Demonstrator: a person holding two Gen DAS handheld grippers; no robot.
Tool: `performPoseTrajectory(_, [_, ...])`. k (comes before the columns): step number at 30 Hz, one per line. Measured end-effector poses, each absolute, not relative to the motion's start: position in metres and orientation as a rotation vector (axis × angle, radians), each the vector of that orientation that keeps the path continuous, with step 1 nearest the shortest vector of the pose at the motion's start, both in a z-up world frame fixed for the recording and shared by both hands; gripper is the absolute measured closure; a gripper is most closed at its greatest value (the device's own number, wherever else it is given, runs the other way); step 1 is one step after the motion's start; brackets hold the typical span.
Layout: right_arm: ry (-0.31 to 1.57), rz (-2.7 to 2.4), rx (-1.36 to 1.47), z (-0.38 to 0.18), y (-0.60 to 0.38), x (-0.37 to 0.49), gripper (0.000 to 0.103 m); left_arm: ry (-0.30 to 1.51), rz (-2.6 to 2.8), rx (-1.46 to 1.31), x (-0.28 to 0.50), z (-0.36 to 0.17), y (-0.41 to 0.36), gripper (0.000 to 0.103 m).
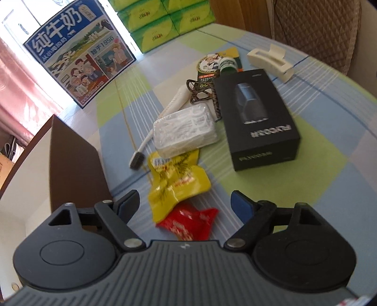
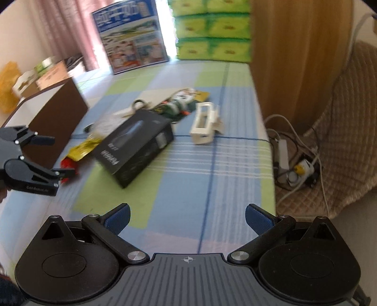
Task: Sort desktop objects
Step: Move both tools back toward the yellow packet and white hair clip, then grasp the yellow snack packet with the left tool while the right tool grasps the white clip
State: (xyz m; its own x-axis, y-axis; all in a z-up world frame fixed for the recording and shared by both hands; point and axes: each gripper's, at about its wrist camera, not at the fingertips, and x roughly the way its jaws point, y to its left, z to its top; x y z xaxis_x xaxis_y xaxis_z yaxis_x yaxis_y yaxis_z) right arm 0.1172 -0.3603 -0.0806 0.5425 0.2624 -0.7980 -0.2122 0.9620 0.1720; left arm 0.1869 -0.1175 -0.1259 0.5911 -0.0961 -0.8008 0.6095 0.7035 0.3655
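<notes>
My left gripper is open, hovering over a red snack packet and a yellow snack packet. Beyond them lie a clear box of floss picks, a toothbrush, a black product box, a patterned hair clip, a carded green item and a cream hair claw. My right gripper is open over bare cloth, nothing between its fingers. From the right wrist, the left gripper sits at the left by the red packet, with the black box and cream claw farther off.
A brown-sided open box stands at the table's left. A milk carton box and stacked green tissue packs stand at the far edge. To the right of the table edge are a quilted chair and cables with a power strip.
</notes>
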Motion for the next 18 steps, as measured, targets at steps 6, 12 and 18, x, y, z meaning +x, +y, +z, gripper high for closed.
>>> performPoseTrajectory(6, [0.983,0.243,0.118,-0.087,-0.376,0.137,0.002,0.872,-0.432,0.734,0.215,-0.146,-0.128,0.025])
performPoseTrajectory(12, [1.008,0.225,0.134,-0.095,-0.379,0.153,0.002,0.893,-0.466,0.695,0.235,-0.154,-0.124,0.031])
performPoseTrajectory(18, [1.028,0.216,0.153,-0.103,-0.38,0.167,0.002,0.956,-0.524,0.575,0.249,-0.151,-0.116,0.057])
